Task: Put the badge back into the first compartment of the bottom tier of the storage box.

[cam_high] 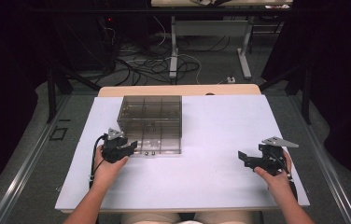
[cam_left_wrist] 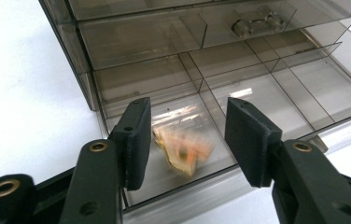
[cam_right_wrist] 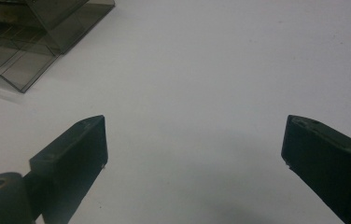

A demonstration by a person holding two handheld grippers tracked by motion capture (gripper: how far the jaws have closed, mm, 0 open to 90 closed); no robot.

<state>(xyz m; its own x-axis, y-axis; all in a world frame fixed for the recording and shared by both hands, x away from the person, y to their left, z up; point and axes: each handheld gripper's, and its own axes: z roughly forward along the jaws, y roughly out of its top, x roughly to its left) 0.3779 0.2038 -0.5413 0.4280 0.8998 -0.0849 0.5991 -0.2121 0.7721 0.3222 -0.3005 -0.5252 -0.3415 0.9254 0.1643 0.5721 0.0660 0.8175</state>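
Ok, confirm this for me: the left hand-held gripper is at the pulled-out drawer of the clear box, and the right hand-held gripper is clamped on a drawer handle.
Not quite. The right hand-held gripper holds nothing: its jaws stand wide open over the bare white table, apart from the clear box, as the right gripper view shows. The rest stands: the left hand-held gripper is at the pulled-out drawer.
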